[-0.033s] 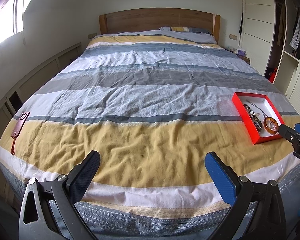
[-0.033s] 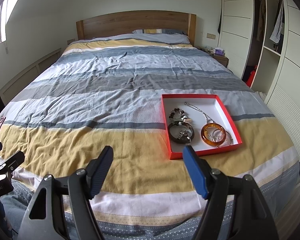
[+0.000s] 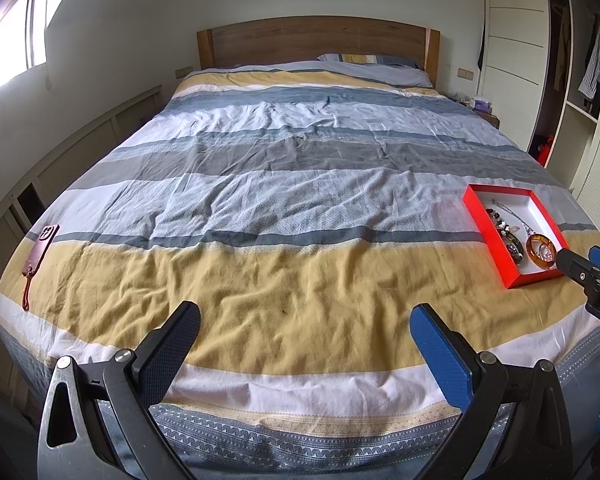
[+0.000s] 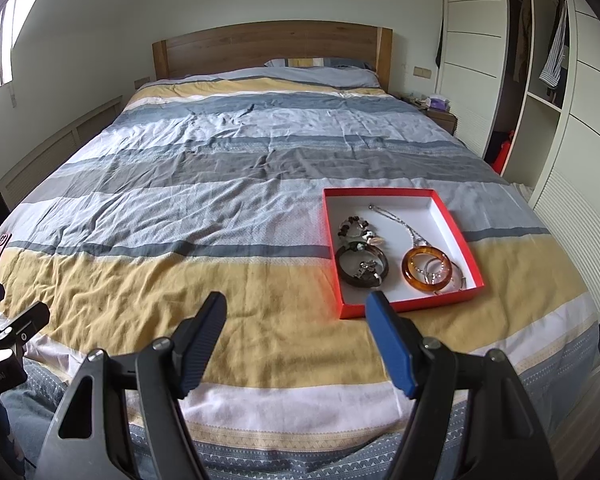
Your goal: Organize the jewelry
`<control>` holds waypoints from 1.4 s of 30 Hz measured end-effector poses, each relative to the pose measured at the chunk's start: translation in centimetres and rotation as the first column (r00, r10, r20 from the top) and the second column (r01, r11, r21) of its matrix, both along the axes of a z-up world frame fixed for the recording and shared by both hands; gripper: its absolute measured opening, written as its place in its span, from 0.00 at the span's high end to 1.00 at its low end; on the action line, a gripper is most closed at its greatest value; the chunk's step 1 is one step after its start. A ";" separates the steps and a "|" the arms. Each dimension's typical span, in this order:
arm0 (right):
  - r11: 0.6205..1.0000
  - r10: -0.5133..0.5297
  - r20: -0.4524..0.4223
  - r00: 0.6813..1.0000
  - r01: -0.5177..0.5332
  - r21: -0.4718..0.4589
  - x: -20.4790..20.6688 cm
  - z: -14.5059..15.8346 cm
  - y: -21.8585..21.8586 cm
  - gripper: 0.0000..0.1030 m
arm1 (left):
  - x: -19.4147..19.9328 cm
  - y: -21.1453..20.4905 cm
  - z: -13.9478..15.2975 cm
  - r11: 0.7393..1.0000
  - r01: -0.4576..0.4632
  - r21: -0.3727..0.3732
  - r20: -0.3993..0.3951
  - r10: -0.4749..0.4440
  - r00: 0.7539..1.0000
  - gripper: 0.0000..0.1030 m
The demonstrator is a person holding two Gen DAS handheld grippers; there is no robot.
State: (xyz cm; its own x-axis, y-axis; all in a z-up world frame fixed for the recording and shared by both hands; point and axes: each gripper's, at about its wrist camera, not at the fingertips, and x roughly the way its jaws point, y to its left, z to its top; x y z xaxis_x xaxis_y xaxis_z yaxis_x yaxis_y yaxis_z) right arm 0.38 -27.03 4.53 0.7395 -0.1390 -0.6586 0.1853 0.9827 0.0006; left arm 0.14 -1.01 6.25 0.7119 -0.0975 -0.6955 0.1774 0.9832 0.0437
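We see both tools gaping, empty: left tool (image 3: 304,344), right tool (image 4: 296,334) | amber bangle (image 4: 426,269) ahead-right of right tool: we judge it rigid, slick, brittle; pinch across rim | chain (image 4: 396,218): limp, light.

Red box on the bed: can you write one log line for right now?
left gripper: open, empty | right gripper: open, empty | red box: on bed, holds bracelets
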 end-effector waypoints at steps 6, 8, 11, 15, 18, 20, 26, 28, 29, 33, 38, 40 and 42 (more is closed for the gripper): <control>1.000 -0.001 -0.001 1.000 0.001 0.002 0.0 0.0 0.0 0.31 | -0.2 -0.1 0.1 1.000 0.002 -0.004 0.000 -0.002 1.000 0.01; 1.000 0.000 0.000 1.000 0.000 0.001 0.0 0.0 0.0 0.31 | -0.2 -0.1 0.1 1.000 0.003 -0.003 -0.001 -0.003 1.000 0.01; 1.000 0.001 -0.001 1.000 -0.001 0.002 0.0 0.0 0.1 0.31 | -0.3 -0.1 0.0 1.000 0.005 -0.004 -0.001 -0.005 1.000 0.01; 1.000 -0.001 -0.004 1.000 0.001 0.006 0.0 -0.1 -0.2 0.31 | -0.3 -0.2 0.0 1.000 0.002 -0.005 -0.002 -0.002 1.000 0.01; 1.000 -0.001 -0.002 1.000 0.001 0.007 -0.1 -0.2 -0.2 0.31 | -0.4 -0.2 -0.1 1.000 0.001 -0.003 -0.005 -0.001 1.000 0.01; 1.000 0.000 -0.003 1.000 0.000 0.013 -0.2 -0.3 -0.3 0.31 | -0.5 -0.2 -0.2 1.000 0.002 -0.002 -0.007 -0.002 1.000 0.01; 1.000 0.008 -0.025 1.000 -0.008 0.015 -0.8 -1.5 0.2 0.31 | -0.7 -0.3 -0.4 1.000 0.014 -0.003 -0.006 -0.014 1.000 0.01; 1.000 0.009 -0.028 1.000 -0.009 0.012 -0.7 -1.6 0.5 0.31 | -0.7 -0.3 -0.4 1.000 0.020 -0.005 -0.007 -0.020 1.000 0.01; 1.000 0.010 -0.029 1.000 -0.010 0.012 -0.7 -1.6 0.6 0.31 | -0.7 -0.2 -0.5 1.000 0.023 -0.009 -0.008 -0.023 1.000 0.01; 1.000 0.008 -0.033 0.999 -0.008 0.010 -0.5 -1.7 0.6 0.31 | -0.6 -0.1 -0.7 0.999 0.028 -0.020 -0.013 -0.028 1.000 0.01; 1.000 0.002 -0.048 0.999 -0.001 0.010 -0.5 -2.1 0.5 0.31 | -0.5 0.0 -0.8 0.999 0.030 -0.024 -0.015 -0.030 0.999 0.01; 1.000 0.000 -0.051 0.999 0.001 0.008 -0.4 -2.1 0.5 0.31 | -0.6 0.0 -0.9 0.999 0.029 -0.024 -0.017 -0.029 0.999 0.01; 1.000 0.000 -0.050 0.999 0.000 0.008 -0.4 -2.1 0.5 0.31 | -0.5 0.0 -0.9 0.999 0.029 -0.024 -0.017 -0.029 0.999 0.01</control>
State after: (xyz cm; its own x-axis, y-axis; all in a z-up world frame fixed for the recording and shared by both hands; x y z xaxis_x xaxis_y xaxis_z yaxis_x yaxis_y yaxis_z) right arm 0.01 -26.57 2.40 0.7058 -0.1333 -0.6958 0.1853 0.9827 -0.0003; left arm -0.38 -1.01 5.38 0.6963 -0.1348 -0.7050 0.2065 0.9783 0.0169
